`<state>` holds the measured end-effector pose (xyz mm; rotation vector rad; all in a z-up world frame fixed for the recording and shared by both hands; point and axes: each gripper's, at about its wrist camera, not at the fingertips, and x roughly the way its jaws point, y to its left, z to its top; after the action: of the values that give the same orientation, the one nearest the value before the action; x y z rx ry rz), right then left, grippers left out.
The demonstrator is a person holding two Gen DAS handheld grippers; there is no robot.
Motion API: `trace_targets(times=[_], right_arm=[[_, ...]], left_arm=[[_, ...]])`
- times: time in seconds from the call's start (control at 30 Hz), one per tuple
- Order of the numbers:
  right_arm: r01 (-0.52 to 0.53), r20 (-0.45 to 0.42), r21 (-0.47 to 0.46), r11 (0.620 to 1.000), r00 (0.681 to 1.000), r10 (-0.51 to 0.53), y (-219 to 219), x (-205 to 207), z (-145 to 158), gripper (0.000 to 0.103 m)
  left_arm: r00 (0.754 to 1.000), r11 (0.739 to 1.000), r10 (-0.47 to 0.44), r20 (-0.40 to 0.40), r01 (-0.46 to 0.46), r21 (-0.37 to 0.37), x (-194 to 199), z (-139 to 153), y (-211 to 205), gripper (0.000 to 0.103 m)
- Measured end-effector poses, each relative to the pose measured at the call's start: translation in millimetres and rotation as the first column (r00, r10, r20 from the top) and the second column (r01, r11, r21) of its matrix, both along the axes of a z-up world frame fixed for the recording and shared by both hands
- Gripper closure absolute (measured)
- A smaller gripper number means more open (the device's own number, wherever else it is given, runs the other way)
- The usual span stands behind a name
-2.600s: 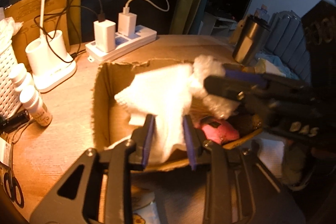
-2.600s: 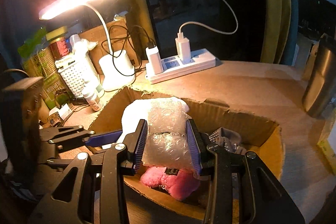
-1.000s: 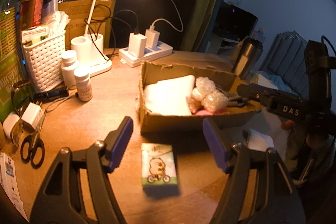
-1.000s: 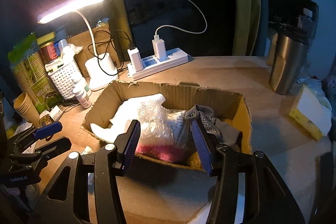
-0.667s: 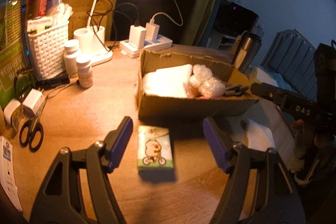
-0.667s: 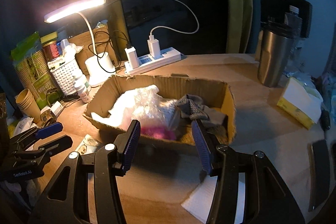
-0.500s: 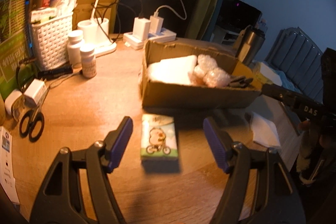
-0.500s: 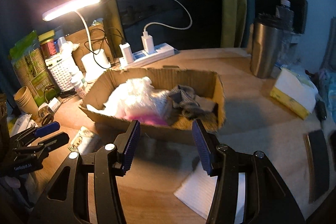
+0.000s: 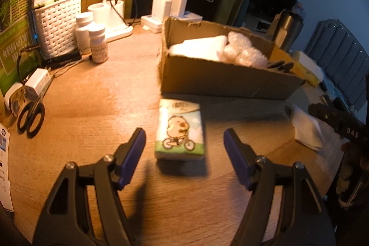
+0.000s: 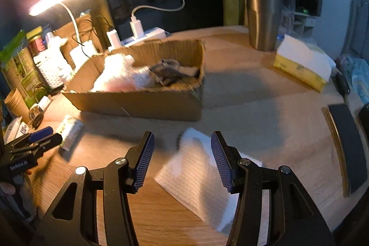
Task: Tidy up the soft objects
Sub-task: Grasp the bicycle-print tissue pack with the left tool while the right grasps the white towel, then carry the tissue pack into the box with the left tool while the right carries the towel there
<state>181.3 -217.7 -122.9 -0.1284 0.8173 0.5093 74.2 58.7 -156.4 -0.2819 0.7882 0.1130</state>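
Between spread fingers of left gripper (image 9: 184, 153): cartoon-printed tissue pack (image 9: 180, 129), flat on wooden desk (image 9: 92, 107), untouched, just short of cardboard box (image 9: 221, 81). Right gripper (image 10: 182, 158) likewise wide open, empty, poised over white folded cloth (image 10: 198, 176) on desk. Box already holds white foam sheet (image 9: 200, 50), bubble wrap (image 9: 242, 50), grey fabric (image 10: 168, 72), something pink, partly hidden. Judgement: mostly done; pack and cloth left outside box. Yellow tissue box (image 10: 302, 66) beyond, perhaps not part of job.
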Motion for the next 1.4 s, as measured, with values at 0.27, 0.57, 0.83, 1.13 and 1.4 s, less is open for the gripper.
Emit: trace_targets(times=[0.27, 0.57, 0.83, 1.13, 1.4], right_arm=[[0.057, -0.026, -0.071, 0.996, 0.998, -0.059, -15.8, 4.2, -21.4, 0.047], [0.034, -0.018, -0.124, 0.992, 0.999, -0.036, -6.9, 5.4, -35.4, 0.04], [-0.015, 0.007, -0.152, 0.988, 1.0, 0.016, 2.3, 1.4, -35.4, 0.078], [-0.077, -0.001, -0.107, 0.991, 0.997, 0.077, 6.9, -7.1, -25.3, 0.093], [-0.101, 0.041, -0.067, 0.993, 0.994, 0.104, 10.2, -12.6, 0.7, 0.093]], left_arm=[[0.999, 0.999, 0.012, -0.043, -0.01, 0.032, 11.3, -7.9, -2.4, 0.032], [0.996, 0.997, 0.019, -0.086, -0.012, 0.081, 24.0, -18.2, -4.0, 0.032], [0.997, 0.996, -0.021, -0.081, 0.028, 0.087, 25.1, -18.5, -8.5, 0.056], [0.997, 0.996, -0.062, -0.039, 0.064, 0.062, 15.6, -6.2, -20.2, 0.056], [0.996, 0.995, -0.084, 0.031, 0.082, 0.06, 7.6, 20.6, -28.7, 0.056]])
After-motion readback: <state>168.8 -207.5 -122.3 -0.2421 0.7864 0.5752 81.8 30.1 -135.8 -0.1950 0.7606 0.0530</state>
